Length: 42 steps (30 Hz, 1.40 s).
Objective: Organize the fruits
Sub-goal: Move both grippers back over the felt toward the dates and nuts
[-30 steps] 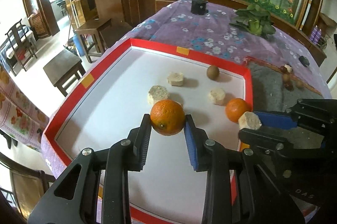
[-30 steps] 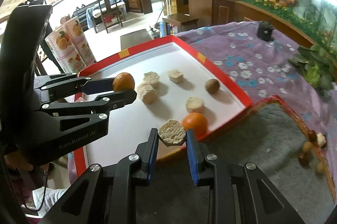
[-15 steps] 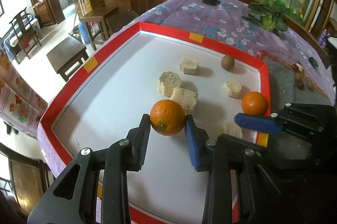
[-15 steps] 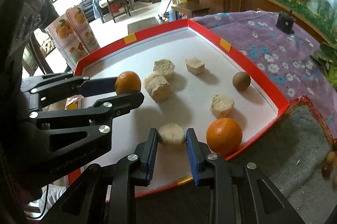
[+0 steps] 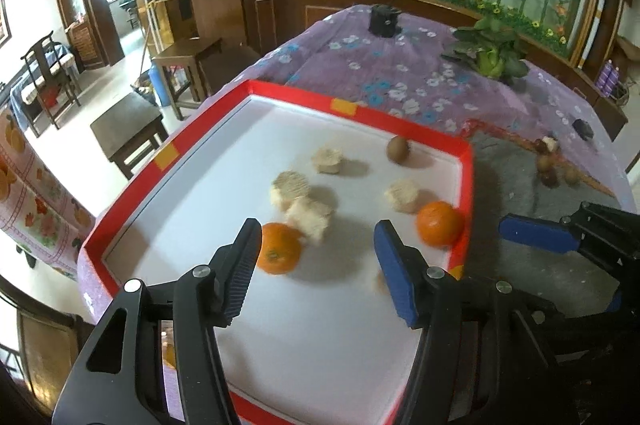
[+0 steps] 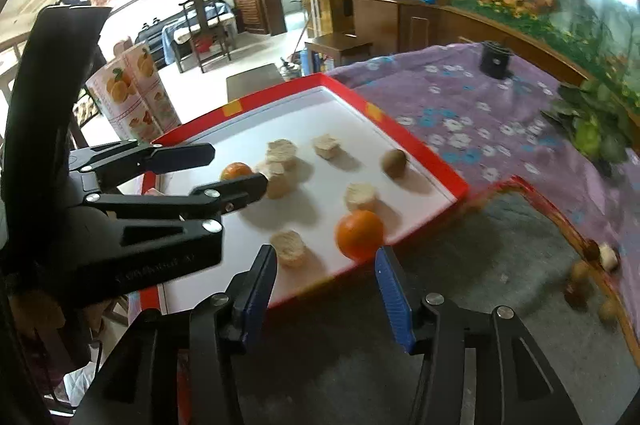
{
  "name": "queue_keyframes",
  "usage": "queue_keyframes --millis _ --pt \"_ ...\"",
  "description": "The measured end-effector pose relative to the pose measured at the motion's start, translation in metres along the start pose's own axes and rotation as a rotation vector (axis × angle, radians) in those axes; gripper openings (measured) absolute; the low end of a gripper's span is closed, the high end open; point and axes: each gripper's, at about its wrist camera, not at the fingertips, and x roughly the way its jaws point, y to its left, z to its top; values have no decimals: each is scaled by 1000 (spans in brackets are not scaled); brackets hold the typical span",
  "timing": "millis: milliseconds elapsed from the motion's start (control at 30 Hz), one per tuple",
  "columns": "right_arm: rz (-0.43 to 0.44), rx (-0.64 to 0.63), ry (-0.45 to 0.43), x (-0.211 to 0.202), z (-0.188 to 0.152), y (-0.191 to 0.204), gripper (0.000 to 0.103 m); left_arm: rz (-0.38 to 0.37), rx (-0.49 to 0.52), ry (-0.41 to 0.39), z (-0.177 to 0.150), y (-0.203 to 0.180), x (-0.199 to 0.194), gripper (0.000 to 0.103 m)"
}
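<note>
A red-rimmed white tray holds two oranges, several beige cut pieces and a brown kiwi. My left gripper is open above the tray; one orange lies on the tray by its left finger. The second orange sits at the tray's right rim. My right gripper is open and empty over the grey mat, just short of the tray's edge. A beige piece lies on the tray in front of it, beside the second orange.
A grey mat right of the tray holds several small brown fruits. A purple flowered cloth covers the table, with a black cup and a leafy plant at the back.
Both grippers have opened. The left let its orange down onto the tray; the right let go of the beige piece on the tray and drew back over the mat.
</note>
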Motion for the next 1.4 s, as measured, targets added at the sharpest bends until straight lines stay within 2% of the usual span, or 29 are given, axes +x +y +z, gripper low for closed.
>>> queue_keyframes --millis 267,567,767,1233,1400 --pt "-73 105 16 -24 -32 -47 50 -67 50 -11 7 -46 -3 59" --pt "-170 208 21 -56 -74 -105 50 -132 116 14 10 -107 6 59" --pt "-204 263 12 -74 -97 -138 51 -168 164 42 12 -143 16 59" --pt "-247 323 8 -89 -113 -196 51 -258 235 128 28 -216 54 59" --pt "-236 340 0 -89 -115 -209 51 -250 223 143 34 -234 69 59"
